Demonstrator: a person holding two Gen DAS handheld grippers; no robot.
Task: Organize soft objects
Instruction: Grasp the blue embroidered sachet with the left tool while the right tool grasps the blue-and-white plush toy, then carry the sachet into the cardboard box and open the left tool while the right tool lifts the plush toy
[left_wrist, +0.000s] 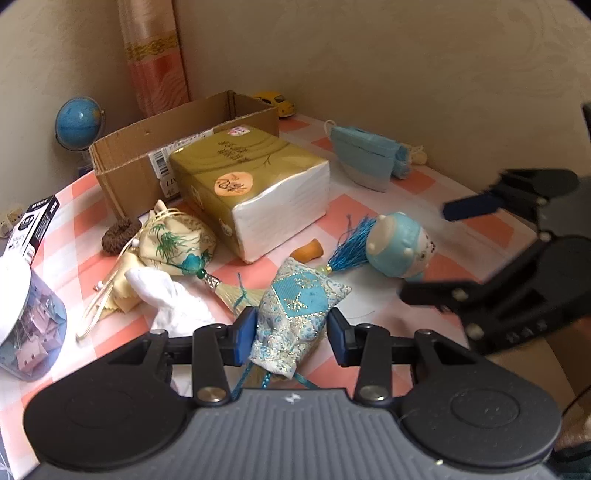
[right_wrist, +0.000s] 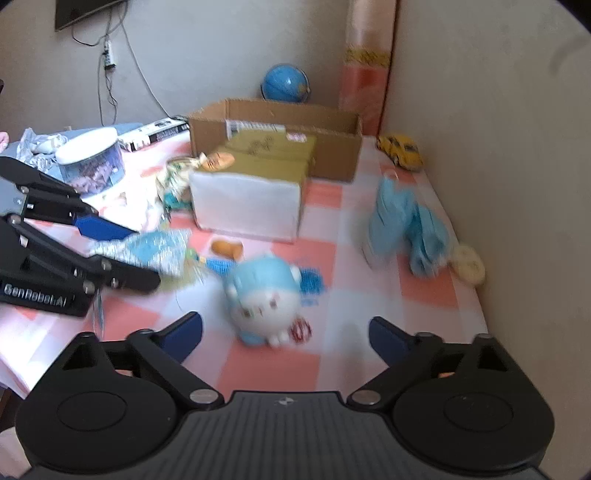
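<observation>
My left gripper (left_wrist: 291, 334) has its jaws around a blue brocade sachet (left_wrist: 295, 314), which lies on the checked tablecloth; the left pad touches it and a small gap shows at the right pad. The sachet also shows in the right wrist view (right_wrist: 155, 251) between the left gripper's fingers (right_wrist: 103, 229). My right gripper (right_wrist: 286, 338) is open and empty, just in front of a blue and white plush toy (right_wrist: 264, 295), which also shows in the left wrist view (left_wrist: 400, 245). A cream bamboo-print sachet (left_wrist: 173, 243) and a white cloth (left_wrist: 173, 299) lie to the left.
An open cardboard box (left_wrist: 147, 155) stands at the back with a gold tissue pack (left_wrist: 251, 188) in front of it. Blue face masks (left_wrist: 369, 155), a brown hair tie (left_wrist: 118, 234), a clear jar (left_wrist: 26, 325), a globe (left_wrist: 77, 123) and a yellow toy car (right_wrist: 400, 149) are around.
</observation>
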